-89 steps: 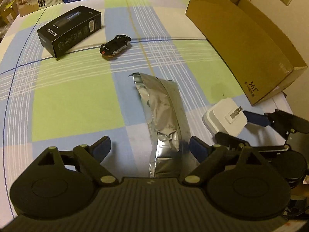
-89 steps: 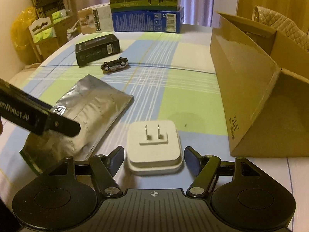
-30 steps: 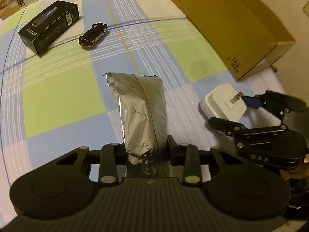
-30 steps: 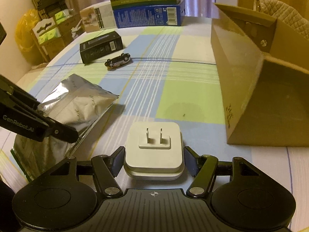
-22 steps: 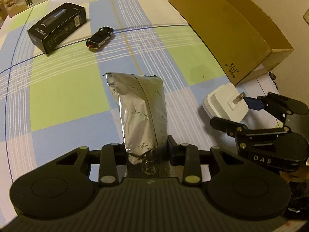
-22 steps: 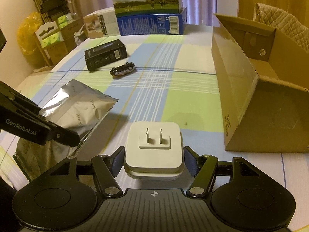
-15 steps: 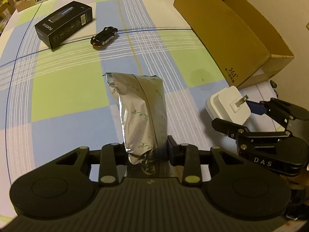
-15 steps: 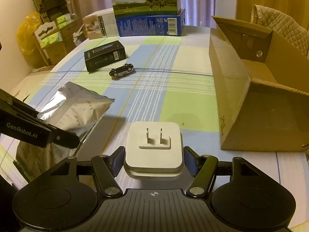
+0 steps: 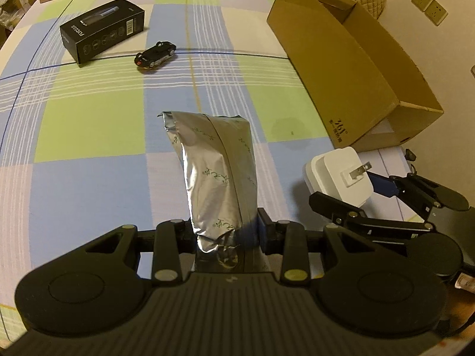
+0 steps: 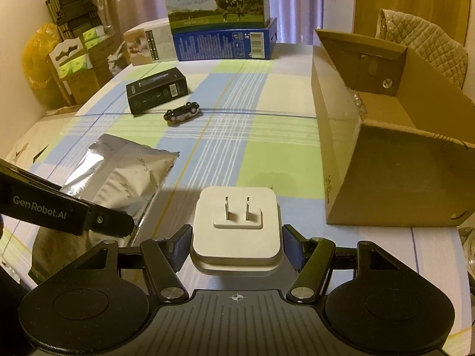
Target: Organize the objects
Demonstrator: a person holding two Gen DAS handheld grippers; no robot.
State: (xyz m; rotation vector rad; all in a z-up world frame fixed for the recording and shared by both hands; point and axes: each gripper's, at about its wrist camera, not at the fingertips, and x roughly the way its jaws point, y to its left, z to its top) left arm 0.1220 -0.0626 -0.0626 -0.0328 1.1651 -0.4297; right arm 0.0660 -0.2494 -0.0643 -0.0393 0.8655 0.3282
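Foil pouch [image 9: 218, 175] clamped in our left gripper [image 9: 227, 231], white plug adapter [image 10: 236, 225] gripped in our right gripper [image 10: 236, 244], above the checked tablecloth [image 9: 89, 124] near the cardboard box [image 10: 386, 160].

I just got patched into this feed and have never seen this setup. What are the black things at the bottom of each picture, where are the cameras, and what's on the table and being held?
There is no robot arm: a person carries a two-finger tool in each hand, each with a camera looking along its fingers. The black shapes at the bottom are those tools.

Left wrist view: the left tool is shut on a silver foil pouch.

Right wrist view: the right tool is shut on a white plug adapter, prongs up.

On the checked tablecloth lie a black box and a black toy car. An open cardboard box stands to the right.
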